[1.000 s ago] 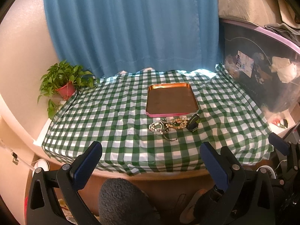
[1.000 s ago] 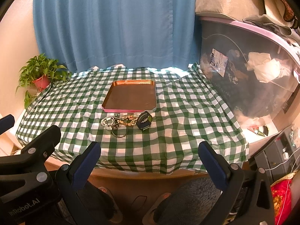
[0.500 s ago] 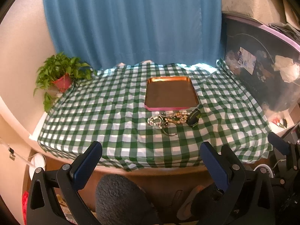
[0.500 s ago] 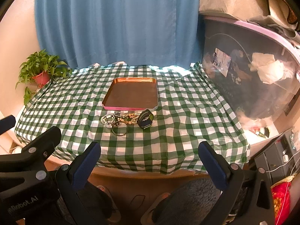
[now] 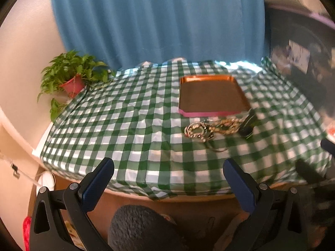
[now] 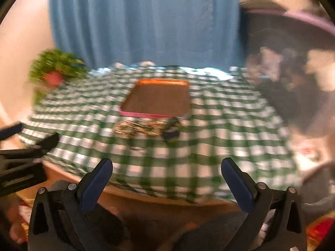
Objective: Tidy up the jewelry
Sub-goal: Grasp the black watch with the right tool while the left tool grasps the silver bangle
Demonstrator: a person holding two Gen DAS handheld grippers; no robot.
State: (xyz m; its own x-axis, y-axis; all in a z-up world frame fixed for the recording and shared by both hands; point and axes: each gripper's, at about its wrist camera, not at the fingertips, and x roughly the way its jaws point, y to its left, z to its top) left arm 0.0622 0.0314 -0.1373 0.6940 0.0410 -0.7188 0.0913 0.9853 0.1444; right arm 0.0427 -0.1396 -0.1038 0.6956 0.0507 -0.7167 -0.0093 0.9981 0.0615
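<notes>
The counter carries a green-and-white checked cloth (image 5: 129, 125) that drapes in soft folds over its rounded front edge. A shallow rectangular copper-coloured metal tray with a pink rim (image 5: 210, 95) lies flat on the cloth, its inner surface bare. Just in front of the tray's near rim lies a tangled heap of beaded and metal-ring jewelry (image 5: 207, 128), made of coiled bead strands and thin wire hoops. A small dark box-shaped case (image 5: 248, 123) stands at the heap's right end, touching it.

The left gripper (image 5: 168, 175) hangs at the counter's near edge, well apart from the jewelry. Its blue-padded black plastic fingers (image 5: 98, 184) stand wide apart and hold nothing. The right gripper (image 6: 167, 175) is held likewise, fingers (image 6: 236, 183) spread and bare; its view is motion-blurred.

A leafy green plant in a red pot (image 5: 72, 79) stands at the far left corner, before a pleated blue curtain (image 5: 159, 18).
</notes>
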